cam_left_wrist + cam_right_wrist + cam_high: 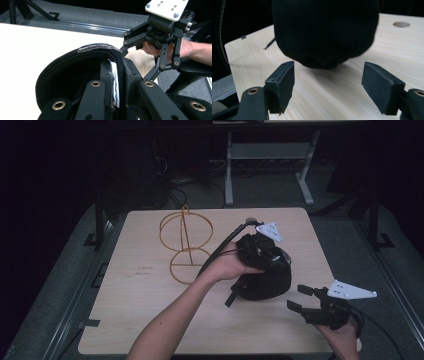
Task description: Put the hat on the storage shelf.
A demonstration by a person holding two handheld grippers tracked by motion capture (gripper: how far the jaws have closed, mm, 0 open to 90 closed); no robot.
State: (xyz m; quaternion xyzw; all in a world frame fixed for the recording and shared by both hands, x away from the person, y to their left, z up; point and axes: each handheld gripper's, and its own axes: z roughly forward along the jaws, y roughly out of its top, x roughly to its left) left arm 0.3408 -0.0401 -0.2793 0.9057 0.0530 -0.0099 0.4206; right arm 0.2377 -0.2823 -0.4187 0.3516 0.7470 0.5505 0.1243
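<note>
Here, 1 black cap (262,280) sits near the middle-right of the pale wooden table (140,320), with 1 gold wire stand (186,245) behind and to its left, well apart from it. There are 2 grippers. The left gripper (260,251) reaches across to the cap, its jaws closed on the cap's rim: in the left gripper view one jaw lies inside the cap (75,75) and the other outside, the band and a white label (114,82) pinched between them. The cap's hollow looks dark and nothing can be made out in it. The right gripper (300,299) hovers just right of the cap, jaws spread wide with nothing between them; its own view shows the 2 pads (284,82) apart, the cap's crown (324,30) ahead, lifted slightly off the table. The person's forearms are cut off at the bottom edge, and the room behind the table is too dark to read.
</note>
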